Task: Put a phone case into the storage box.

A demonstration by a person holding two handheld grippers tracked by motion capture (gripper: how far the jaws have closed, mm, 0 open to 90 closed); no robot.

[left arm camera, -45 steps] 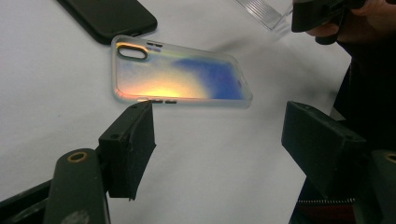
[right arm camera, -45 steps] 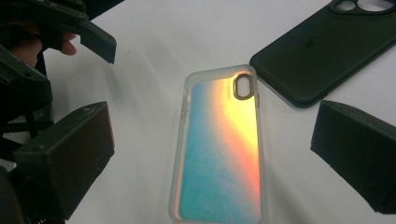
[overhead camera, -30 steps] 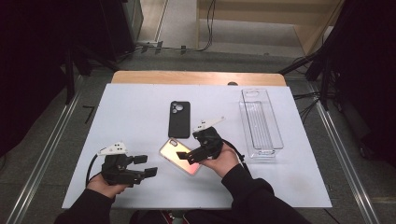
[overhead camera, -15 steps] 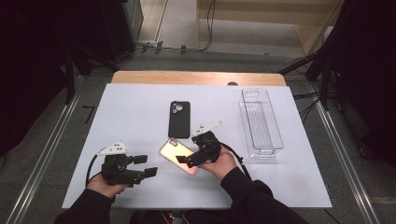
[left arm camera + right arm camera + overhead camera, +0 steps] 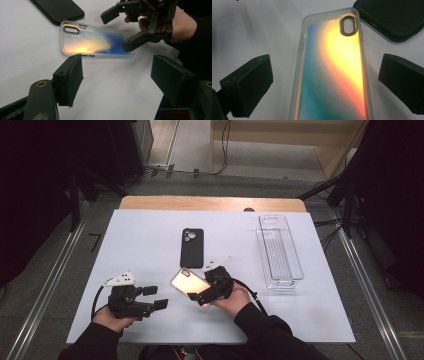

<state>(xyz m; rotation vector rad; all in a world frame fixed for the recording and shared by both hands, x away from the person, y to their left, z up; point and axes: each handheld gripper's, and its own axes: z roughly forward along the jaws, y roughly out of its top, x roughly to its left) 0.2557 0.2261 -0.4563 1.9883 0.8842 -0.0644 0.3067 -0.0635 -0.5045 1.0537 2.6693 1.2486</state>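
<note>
The iridescent case (image 5: pixel 189 282) lies flat on the white worktop (image 5: pixel 150 245), near the front edge and a little left of centre, just in front of the black case (image 5: pixel 192 247) and apart from it. It is a translucent phone case with frosted, milky edges and a back that shimmers from gold and orange through pink to blue and green; in the right gripper view (image 5: pixel 332 72) the orange band sweeps down the middle with teal along one side. An oval camera opening ringed in a dull metal tone sits at one corner, the end toward the black case, and small slots for buttons show along the long edge in the left gripper view (image 5: pixel 95 42). The right claw (image 5: pixel 201 296) hangs over the near end of the case with its jaws spread, one to each side of the case's long edges and clear of them, not yet pinching. The left claw (image 5: pixel 154 297) rests low at the front left of the worktop, jaws also spread and holding nothing, pointing toward the case. A clear tray (image 5: pixel 295 270) stands well apart at the right side of the worktop. The black case lies face down, camera cutout at its far end.
</note>
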